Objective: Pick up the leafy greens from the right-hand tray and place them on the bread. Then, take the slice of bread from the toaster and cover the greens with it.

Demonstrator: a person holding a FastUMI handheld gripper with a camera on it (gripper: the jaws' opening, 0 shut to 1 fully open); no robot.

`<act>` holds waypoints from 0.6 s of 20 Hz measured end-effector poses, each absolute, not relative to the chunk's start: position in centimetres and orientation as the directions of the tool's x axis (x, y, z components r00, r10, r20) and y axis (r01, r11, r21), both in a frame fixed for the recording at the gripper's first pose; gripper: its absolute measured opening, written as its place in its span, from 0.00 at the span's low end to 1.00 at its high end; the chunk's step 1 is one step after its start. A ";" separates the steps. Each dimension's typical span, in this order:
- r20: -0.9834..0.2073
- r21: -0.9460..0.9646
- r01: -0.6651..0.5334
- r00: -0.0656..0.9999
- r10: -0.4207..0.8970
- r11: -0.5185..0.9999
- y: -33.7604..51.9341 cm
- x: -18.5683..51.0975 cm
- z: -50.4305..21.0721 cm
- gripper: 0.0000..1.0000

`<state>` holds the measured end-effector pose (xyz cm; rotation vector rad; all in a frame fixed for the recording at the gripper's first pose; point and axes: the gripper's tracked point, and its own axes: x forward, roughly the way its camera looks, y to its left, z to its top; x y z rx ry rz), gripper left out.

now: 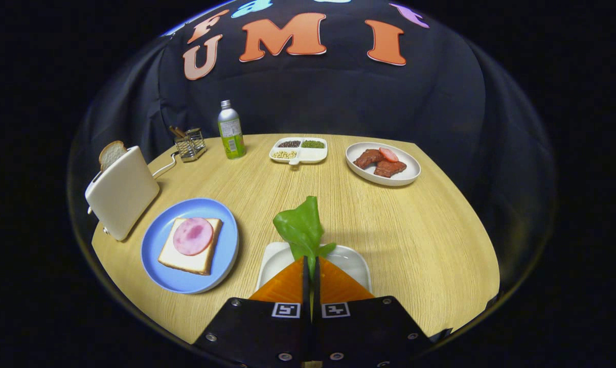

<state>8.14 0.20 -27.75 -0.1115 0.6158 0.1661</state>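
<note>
Gripper view: one leafy green (pixel 302 227) is pinched upright in the closed gripper (pixel 311 266) above one white tray (pixel 356 260). One ham-topped bread slice (pixel 191 245) lies on one blue plate (pixel 157 240); one slice (pixel 112 152) stands in the toaster (pixel 123 191).

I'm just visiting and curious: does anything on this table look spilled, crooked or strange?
Nothing is spilled or damaged. The only unusual sight is the green leafy lettuce standing upright, pinched by its stem in the shut tool above the white tray, rather than lying flat.
</note>
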 end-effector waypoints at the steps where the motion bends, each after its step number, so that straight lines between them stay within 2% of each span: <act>1: -0.573 -0.054 -0.184 0.811 0.120 0.981 0.4 7.9 -27.1 0.01; 12: -0.503 -0.075 -0.163 0.858 0.104 0.984 6.1 5.3 -22.9 0.02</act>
